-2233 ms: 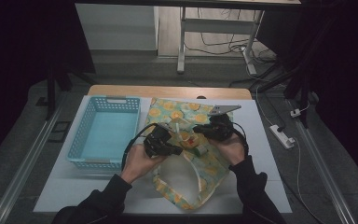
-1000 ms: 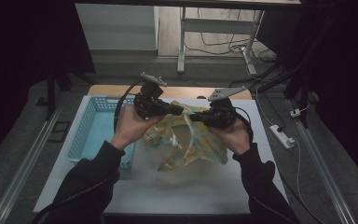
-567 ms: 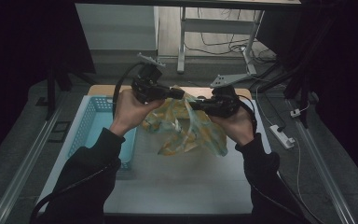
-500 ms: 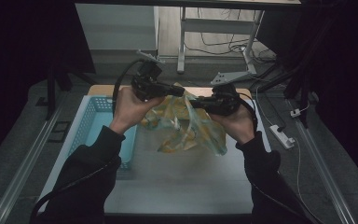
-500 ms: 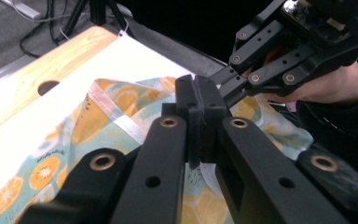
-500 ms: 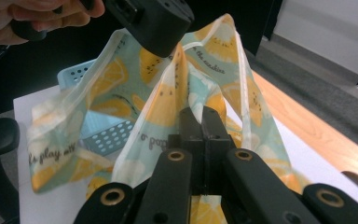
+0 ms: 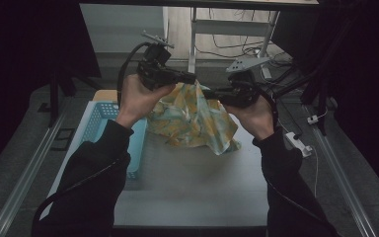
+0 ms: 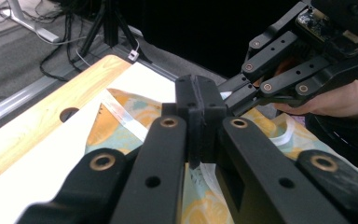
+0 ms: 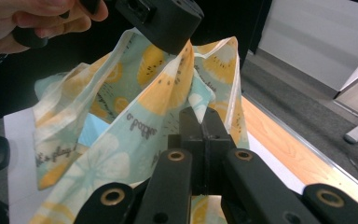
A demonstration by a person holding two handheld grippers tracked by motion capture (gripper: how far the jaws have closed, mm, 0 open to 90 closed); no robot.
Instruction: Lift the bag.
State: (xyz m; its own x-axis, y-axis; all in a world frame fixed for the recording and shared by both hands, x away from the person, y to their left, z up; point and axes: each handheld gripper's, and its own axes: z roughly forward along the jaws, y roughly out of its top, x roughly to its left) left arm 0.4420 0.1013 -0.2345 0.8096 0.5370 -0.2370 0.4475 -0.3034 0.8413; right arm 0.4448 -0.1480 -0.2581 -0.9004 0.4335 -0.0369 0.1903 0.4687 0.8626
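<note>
A cloth bag [image 7: 197, 121] printed with yellow fruit on pale blue hangs in the air above the white table [image 7: 187, 182]. My left gripper [image 7: 190, 79] is shut on its upper edge at the left. My right gripper [image 7: 212, 92] is shut on the upper edge at the right, close beside the left one. In the left gripper view my left gripper [image 8: 199, 100] pinches the bag [image 8: 121, 116], with the other gripper's jaws just beyond. In the right gripper view my right gripper [image 9: 204, 122] clamps the bag [image 9: 121, 135], whose fabric drapes down to the left.
A light blue plastic basket [image 7: 109, 123] stands at the table's left side, under my left forearm. A wooden strip [image 8: 32, 128] edges the table's far side. A white power strip [image 7: 296, 143] lies on the floor at the right, with metal rails along both sides.
Both grippers have lifted the bag off the table and raised it further, drawing close together at its top. The bag now hangs free below them.
</note>
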